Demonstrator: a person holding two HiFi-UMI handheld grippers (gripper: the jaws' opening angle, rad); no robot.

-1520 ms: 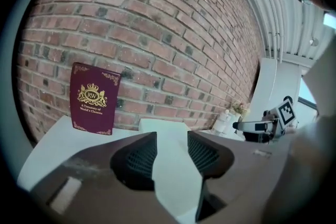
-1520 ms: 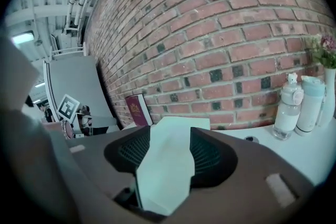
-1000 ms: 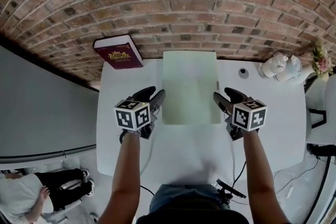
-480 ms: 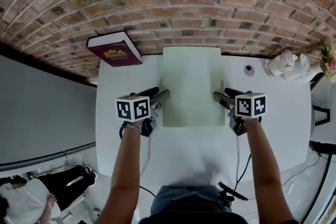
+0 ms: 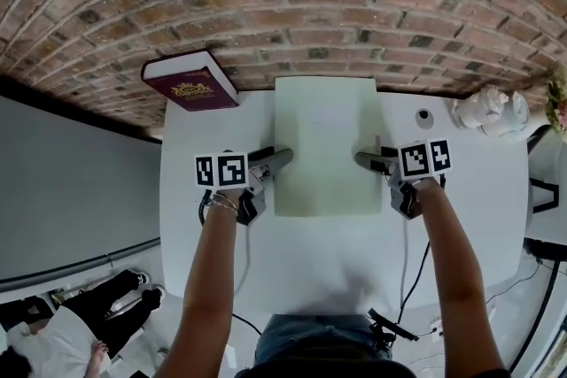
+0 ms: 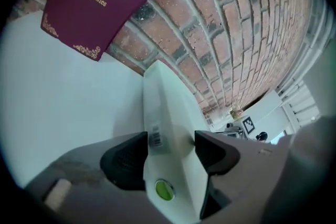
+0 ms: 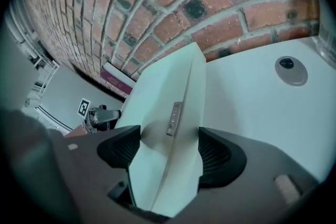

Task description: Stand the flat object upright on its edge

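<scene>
1. Left gripper [image 5: 276, 158]: jaws wide and just been opening. The box's [image 5: 323, 146] 9 o'clock edge sits between them, and I see no pad pressing on it.
2. Right gripper [image 5: 363, 159]: the same, jaws wide and just been opening. They straddle the box's 3 o'clock edge without a squeeze that I can make out.
3. The pale green box lies flat on the white table [image 5: 319, 261]. Its 12 o'clock edge is against the brick wall [image 5: 292, 4].
4. In the left gripper view, the box's side wall carries a barcode label and a round green sticker between the jaws. In the right gripper view, there is a small strip label on the edge there.
5. Each of my grippers has one jaw down by the tabletop and the other over the box's top face.
6. A dark red book [image 5: 190, 84] leans on the wall at the box's 10 o'clock, well apart from it.
7. A small grey disc [image 5: 425, 115] lies at 2 o'clock, with a white ornament [image 5: 490, 111] beyond it.
</scene>
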